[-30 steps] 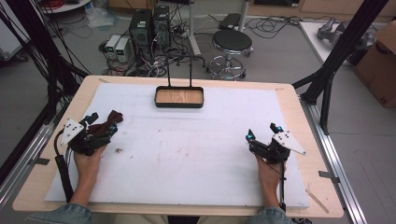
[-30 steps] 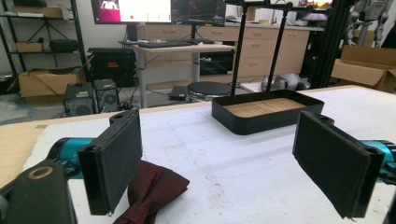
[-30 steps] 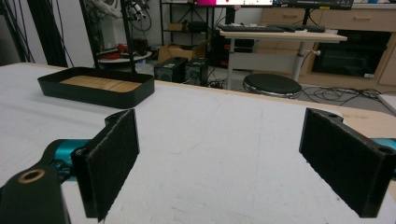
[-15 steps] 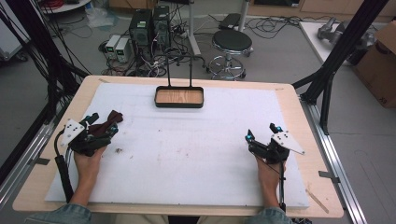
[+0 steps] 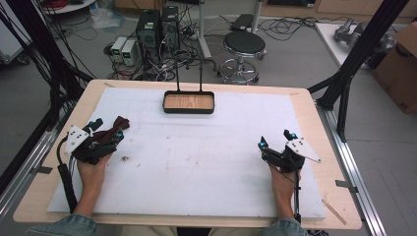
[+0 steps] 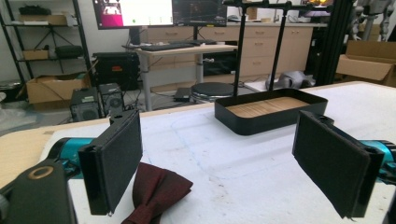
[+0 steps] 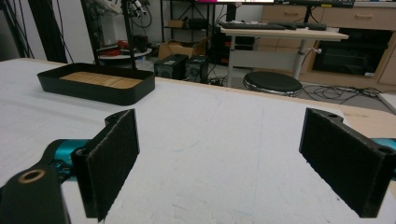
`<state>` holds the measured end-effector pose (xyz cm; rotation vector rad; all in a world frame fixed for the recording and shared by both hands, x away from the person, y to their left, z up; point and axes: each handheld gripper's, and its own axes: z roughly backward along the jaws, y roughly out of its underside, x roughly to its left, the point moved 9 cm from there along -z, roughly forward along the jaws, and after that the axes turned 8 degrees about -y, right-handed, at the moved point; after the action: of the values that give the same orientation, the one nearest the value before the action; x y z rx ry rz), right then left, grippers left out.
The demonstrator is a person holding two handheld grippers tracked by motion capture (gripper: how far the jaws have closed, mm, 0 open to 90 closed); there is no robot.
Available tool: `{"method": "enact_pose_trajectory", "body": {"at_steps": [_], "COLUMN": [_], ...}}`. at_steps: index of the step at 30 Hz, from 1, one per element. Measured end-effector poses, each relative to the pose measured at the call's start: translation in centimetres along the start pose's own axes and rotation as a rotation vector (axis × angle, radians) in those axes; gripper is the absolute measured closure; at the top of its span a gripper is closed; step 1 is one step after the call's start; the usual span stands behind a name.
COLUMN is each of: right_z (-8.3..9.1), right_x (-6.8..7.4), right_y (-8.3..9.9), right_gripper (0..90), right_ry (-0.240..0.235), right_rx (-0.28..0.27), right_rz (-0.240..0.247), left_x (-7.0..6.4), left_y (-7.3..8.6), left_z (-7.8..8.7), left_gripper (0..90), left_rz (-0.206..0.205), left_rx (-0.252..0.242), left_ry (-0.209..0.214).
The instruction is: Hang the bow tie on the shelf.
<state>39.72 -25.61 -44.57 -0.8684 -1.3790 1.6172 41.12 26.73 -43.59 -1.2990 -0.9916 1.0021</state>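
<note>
While both of the person's hands rest on the white sheet (image 5: pixel 206 162) that covers the wooden table (image 5: pixel 314 103), the one container on it sits at the far middle: a shallow black tray (image 5: pixel 189 102) with low walls and rounded corners. Its floor is bare light wood, and nothing lies in it. Two thin black rods rise from just behind its far wall. From the left gripper view the tray (image 6: pixel 270 111) stands well beyond the jaws and to the right, its wooden bottom plain to see; from the right gripper view the same tray (image 7: pixel 95 84) lies far off to the left.

Over at the left side of the sheet, the left gripper (image 5: pixel 105 129) has its jaws spread wide, holding nothing. A dark red cloth (image 5: pixel 112 132), crumpled and folded on itself, lies on the sheet at the tips of those jaws. In the left gripper view the cloth (image 6: pixel 156 191) sits low between the two padded jaws, close by the left one, and I cannot tell whether it touches the pad.

On the right side, the right gripper (image 5: pixel 277 138) is likewise spread apart and empty, with bare white sheet between its jaws. Cloth and tray are well apart.
</note>
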Motion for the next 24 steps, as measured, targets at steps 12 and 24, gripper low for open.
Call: {"method": "enact_pose_trajectory", "body": {"at_steps": [12,24], "right_z": [0.0,0.0], "right_x": [0.1,0.1], "right_y": [0.1,0.1], "right_gripper": [11.2,11.2], "right_ry": [-0.002,-0.005], "right_rx": [0.005,0.008], "right_rz": [-0.001,0.001], "left_x": [1.8,3.7], "left_y": [0.0,0.2], "left_z": [-0.3,-1.5], "left_gripper": [18.3,25.2], "left_rz": [-0.025,-0.08], "left_rx": [0.008,0.038], "left_ry": [-0.043,-0.067]}}
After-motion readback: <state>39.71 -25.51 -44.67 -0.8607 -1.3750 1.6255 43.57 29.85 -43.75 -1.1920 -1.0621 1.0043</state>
